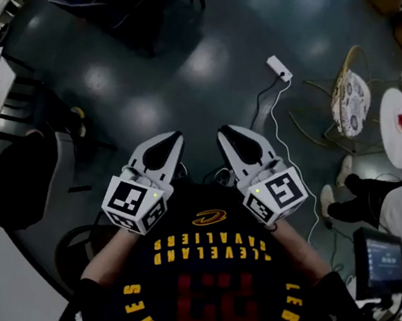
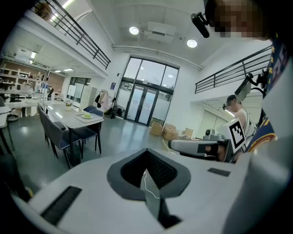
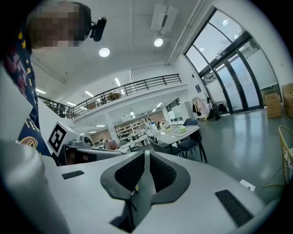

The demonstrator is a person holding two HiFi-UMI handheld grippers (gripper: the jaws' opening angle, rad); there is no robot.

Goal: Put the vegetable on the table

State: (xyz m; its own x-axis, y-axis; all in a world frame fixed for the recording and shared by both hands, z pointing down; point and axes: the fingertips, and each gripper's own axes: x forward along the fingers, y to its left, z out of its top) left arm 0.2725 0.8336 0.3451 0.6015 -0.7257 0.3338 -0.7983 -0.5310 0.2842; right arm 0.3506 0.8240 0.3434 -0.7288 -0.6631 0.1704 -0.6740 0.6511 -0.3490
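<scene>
Both hover over the dark floor (image 1: 201, 65): left gripper (image 1: 167, 143) and right gripper (image 1: 233, 138), fingers closed, empty.

At the bottom middle of the head view, the person's black shirt (image 1: 206, 270) said CLEVELAND CAVALIERS and LEBRON JAMES in yellow letters, upside down, with a red 23.

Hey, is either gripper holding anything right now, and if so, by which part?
Nothing is held. The left gripper and the right gripper each have their jaws together with nothing between them.
</scene>
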